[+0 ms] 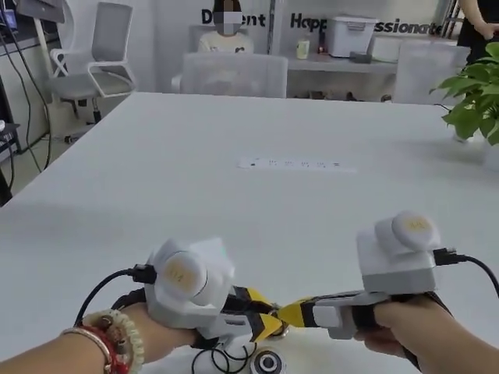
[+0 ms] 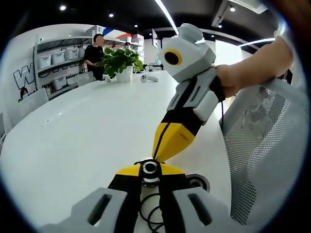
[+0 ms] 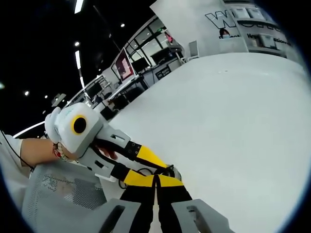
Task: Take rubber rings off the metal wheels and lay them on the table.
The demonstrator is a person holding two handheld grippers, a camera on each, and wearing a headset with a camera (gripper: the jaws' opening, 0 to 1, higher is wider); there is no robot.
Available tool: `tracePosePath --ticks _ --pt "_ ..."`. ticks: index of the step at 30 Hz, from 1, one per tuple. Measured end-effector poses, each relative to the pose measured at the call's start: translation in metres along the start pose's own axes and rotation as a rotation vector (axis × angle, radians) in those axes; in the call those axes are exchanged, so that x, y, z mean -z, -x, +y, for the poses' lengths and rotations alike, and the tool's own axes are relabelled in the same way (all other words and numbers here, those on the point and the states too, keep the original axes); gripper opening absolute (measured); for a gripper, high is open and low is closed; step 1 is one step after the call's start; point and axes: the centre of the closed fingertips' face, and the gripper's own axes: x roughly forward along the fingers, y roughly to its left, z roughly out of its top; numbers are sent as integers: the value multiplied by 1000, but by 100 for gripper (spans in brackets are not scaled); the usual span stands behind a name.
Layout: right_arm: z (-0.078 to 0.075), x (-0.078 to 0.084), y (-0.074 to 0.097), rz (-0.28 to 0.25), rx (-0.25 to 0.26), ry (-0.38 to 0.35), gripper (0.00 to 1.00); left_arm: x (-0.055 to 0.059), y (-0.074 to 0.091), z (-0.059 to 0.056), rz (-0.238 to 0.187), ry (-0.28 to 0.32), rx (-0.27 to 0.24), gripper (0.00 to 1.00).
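Two grippers are meeting tip to tip at the near edge of the white table [image 1: 234, 156]. The left gripper [image 1: 263, 321], held by the hand wearing bead bracelets, is reaching in from the left, and the right gripper [image 1: 290, 314] is coming in from the right. In the left gripper view the left claw is clamping a wheel [image 2: 149, 170] between its yellow tips, with the wheel's round metal face turned toward the camera. The right claw is narrow, its yellow tips drawn together to a point that is touching the far side of that wheel; whether it is pinching rubber there cannot be told. A second wheel [image 2: 197, 182] is lying flat on the table just right of the clamped one, and in the head view it is sitting just near of the joined tips. Thin black rings [image 1: 222, 358] are lying loose on the table as overlapping loops, under the left gripper and just left of the second wheel. A power strip [image 1: 296, 164] is lying at mid-table, well apart from the work, and a plant [image 1: 472, 101] is standing at the far right.
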Motion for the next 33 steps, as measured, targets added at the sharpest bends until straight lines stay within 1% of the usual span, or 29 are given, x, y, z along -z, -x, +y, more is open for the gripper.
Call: tracePosePath --ticks 1,4,5,7,8,9,12,13,15,16,18,21,22,24,25,27,28,30,31,33 --pt "2 1 0 1 -15 0 0 0 0 0 -1 -1 1 8" --pt "1 0 0 -5 -12 -4 0 0 0 0 -9 -1 7 8" --pt "1 0 0 -7 -10 -5 0 0 0 0 -10 -2 7 8" --pt "-3 -1 1 -10 13 -8 0 0 0 1 -8 0 10 8" --pt "-5 -1 1 -11 22 -1 0 0 0 1 -3 5 11 8" --pt "-8 0 1 -7 41 9 0 -1 -1 1 11 3 15 7" --pt "-10 0 -1 -6 42 -6 0 -1 -1 0 46 0 17 7" --pt "-11 1 -1 -6 45 -11 0 0 0 0 59 -17 15 7" --pt "-12 1 0 -4 51 -12 0 0 1 0 67 -33 18 8" --pt "-13 1 0 -2 56 -13 0 1 1 0 70 -31 20 8" --pt "-15 2 1 0 67 -12 0 1 3 1 85 -10 27 8" --pt "-17 1 2 -5 78 -18 0 3 4 0 95 -18 31 13" --pt "-17 0 3 -9 75 -25 0 3 5 0 99 -35 35 13" --pt "-18 -1 3 -13 80 -29 0 2 7 -2 108 -50 43 14" --pt "-19 -1 4 -14 83 -27 0 1 8 -2 111 -53 42 14" --pt "-19 -2 4 -19 82 -33 0 -4 11 -2 103 -67 46 16" --pt "-19 -4 5 -25 83 -36 0 -6 13 -3 100 -84 49 16" --pt "-20 -5 6 -33 86 -41 0 -7 16 -1 112 -107 40 18" --pt "-21 -6 6 -37 86 -42 0 -7 18 0 115 -108 38 20" --pt "-21 -8 7 -46 86 -47 0 -10 22 2 106 -96 34 24"
